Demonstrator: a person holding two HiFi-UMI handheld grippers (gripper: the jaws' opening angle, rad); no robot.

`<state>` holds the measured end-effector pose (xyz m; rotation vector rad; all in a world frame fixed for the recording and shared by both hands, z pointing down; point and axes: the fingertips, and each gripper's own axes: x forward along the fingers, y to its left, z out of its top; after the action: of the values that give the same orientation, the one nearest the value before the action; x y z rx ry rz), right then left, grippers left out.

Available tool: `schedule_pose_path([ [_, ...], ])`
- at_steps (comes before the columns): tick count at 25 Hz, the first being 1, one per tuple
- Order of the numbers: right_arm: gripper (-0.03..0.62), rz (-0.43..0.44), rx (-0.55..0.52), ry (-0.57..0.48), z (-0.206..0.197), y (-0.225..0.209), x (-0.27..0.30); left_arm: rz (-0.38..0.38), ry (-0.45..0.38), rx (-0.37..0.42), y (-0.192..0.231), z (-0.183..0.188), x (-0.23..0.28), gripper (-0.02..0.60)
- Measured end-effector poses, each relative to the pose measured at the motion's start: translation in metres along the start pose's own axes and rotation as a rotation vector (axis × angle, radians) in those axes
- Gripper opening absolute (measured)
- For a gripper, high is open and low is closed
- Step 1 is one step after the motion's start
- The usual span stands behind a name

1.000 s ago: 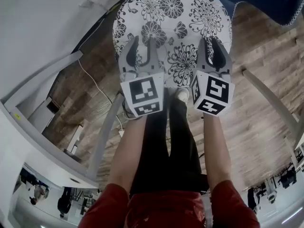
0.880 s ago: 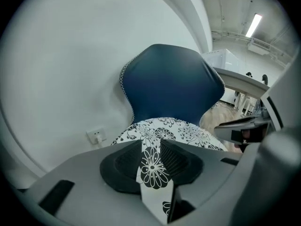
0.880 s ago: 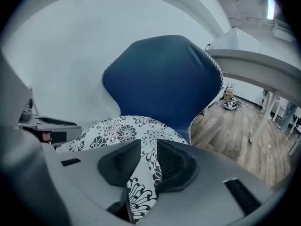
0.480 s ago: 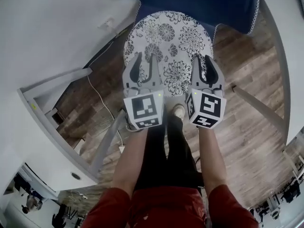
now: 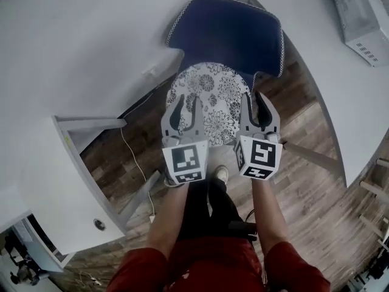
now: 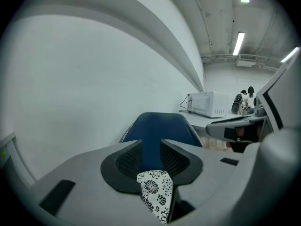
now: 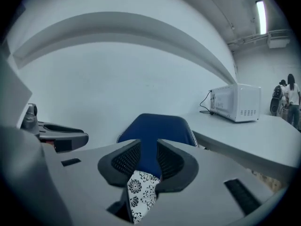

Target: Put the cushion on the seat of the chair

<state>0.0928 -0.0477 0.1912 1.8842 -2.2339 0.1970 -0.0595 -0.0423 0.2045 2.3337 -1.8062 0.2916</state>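
A round white cushion (image 5: 209, 99) with black flowers hangs between my two grippers, above the wood floor. My left gripper (image 5: 186, 109) is shut on its left edge, and the fabric (image 6: 155, 194) shows pinched between the jaws. My right gripper (image 5: 255, 107) is shut on the right edge, again with fabric (image 7: 140, 192) between the jaws. The dark blue chair (image 5: 228, 32) stands just beyond the cushion, whose far edge overlaps the chair's front in the head view. Both gripper views look straight at the chair (image 6: 157, 126) (image 7: 157, 131).
A white desk (image 5: 61, 181) is at the left and a white counter (image 5: 340, 72) with a microwave (image 5: 364, 17) runs along the right. A white cable (image 5: 130, 157) lies on the floor. The person's shoe (image 5: 220, 175) is below the cushion. People (image 7: 287, 98) stand far off.
The cushion and both grippers now sit smaller and farther from the camera. The whole blue chair has come into view beyond them. Both grips are unchanged.
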Motion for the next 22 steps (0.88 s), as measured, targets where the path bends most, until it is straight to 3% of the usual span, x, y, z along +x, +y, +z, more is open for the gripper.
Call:
schedule_pose_path([
  [12,0.110,0.015,-0.029,-0.233,0.135,-0.003,-0.112,-0.036,-0.226,0.054,-0.037,0.143,-0.101,0.114],
  [22,0.072,0.055,-0.043,-0.399,0.211,0.009,-0.196,-0.035,-0.368,0.084,-0.058,0.216,-0.180,0.089],
])
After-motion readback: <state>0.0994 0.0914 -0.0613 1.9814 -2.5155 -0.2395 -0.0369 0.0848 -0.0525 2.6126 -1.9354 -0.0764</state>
